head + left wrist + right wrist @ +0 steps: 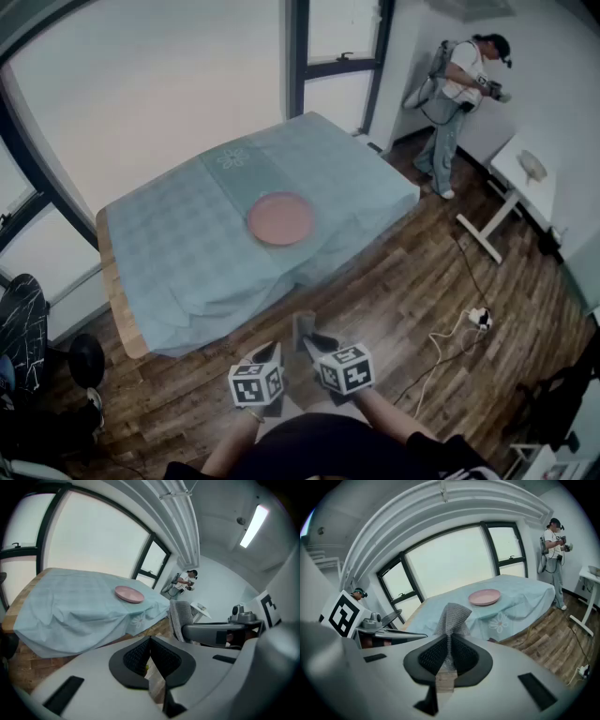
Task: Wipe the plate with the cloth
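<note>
A round pink plate (pixel 280 217) lies in the middle of a table under a light blue tablecloth (pixel 169 253); the same plate (pixel 129 594) shows far off in the left gripper view, and the plate (pixel 484 596) is also distant in the right gripper view. My right gripper (pixel 449 645) is shut on a grey mesh cloth (pixel 452 618), which sticks up between its jaws; the cloth (pixel 302 328) shows in the head view. My left gripper (pixel 149 645) is shut with nothing in it. Both grippers hover over the floor, short of the table's near edge.
A person (pixel 457 103) stands by the far wall at the upper right, near a small white side table (pixel 523 176). A white cable (pixel 450 342) trails over the wooden floor on the right. Large windows run along the table's far side.
</note>
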